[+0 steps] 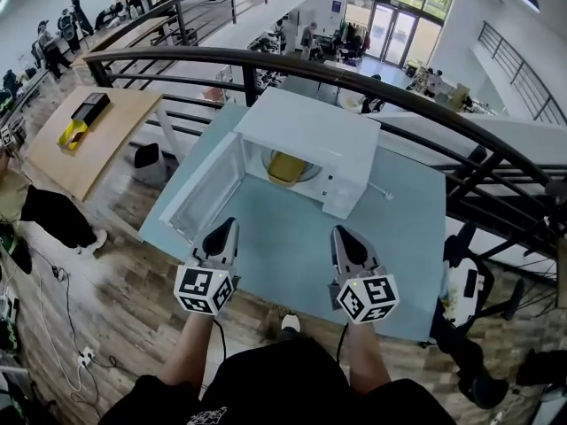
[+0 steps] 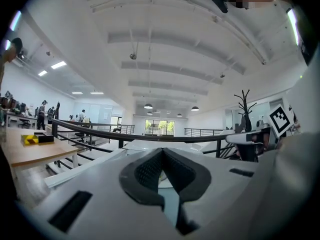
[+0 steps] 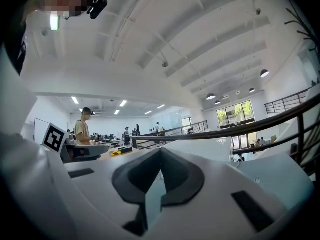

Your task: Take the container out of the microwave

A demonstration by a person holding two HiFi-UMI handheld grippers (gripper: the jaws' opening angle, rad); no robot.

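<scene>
Left gripper (image 1: 229, 228) is hanging over the near part of the pale blue tabletop (image 1: 407, 237), and I am holding it with its jaws pressed together at the tips and nothing between them. I am holding the right gripper (image 1: 341, 235) just beside it, to the right, at about the same height; its jaws are likewise meeting at the tips and gripping nothing. Each marker cube is facing back toward me, over the near edge of the tabletop, and both grippers are pointing toward the far side.

Ahead of them the white microwave (image 1: 310, 131) is sitting on the far half of the tabletop, turned a little to the left. Its door (image 1: 205, 189) is standing wide open, swung out to the left, with its near end reaching close to the left gripper. The yellow container (image 1: 285, 166) is resting inside the open microwave, on the glass plate, well apart from both grippers. A stretch of bare tabletop is lying between the gripper tips and the microwave's opening.

Beyond the microwave a dark railing (image 1: 354, 80) is curving across from left to right. Farther left, a wooden tabletop (image 1: 53, 158) is carrying a yellow-and-black object (image 1: 82, 118).
</scene>
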